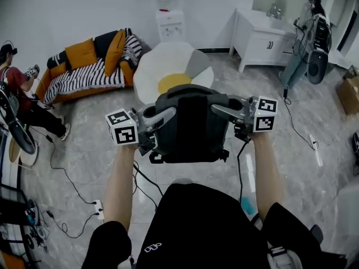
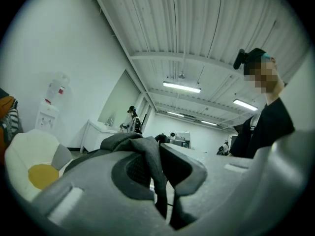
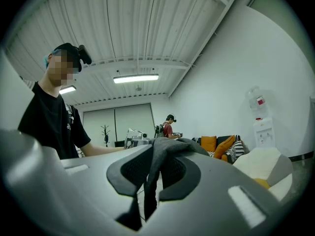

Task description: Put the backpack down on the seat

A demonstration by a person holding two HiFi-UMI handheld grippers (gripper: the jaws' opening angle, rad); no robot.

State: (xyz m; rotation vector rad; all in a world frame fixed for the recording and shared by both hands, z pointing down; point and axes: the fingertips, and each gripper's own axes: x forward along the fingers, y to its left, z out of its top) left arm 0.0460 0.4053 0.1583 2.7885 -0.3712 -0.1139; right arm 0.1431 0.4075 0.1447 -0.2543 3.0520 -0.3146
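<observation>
The left hand-held gripper [image 1: 165, 115] and the right hand-held gripper [image 1: 217, 111] each pinch the dark grey cloth backpack [image 1: 190, 130], held up near the white round seat with a yellow middle [image 1: 162, 66].

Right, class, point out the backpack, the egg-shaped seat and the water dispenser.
backpack [image 1: 190, 133]: head view, on the middle of its dark back panel.
egg-shaped seat [image 1: 162, 65]: head view, on its white cushion above the yellow centre.
water dispenser [image 1: 170, 26]: head view, on its white cabinet front.

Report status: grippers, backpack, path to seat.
Left gripper and right gripper both shut on backpack fabric. Backpack held aloft, short of white seat. Nothing seen in the way.
</observation>
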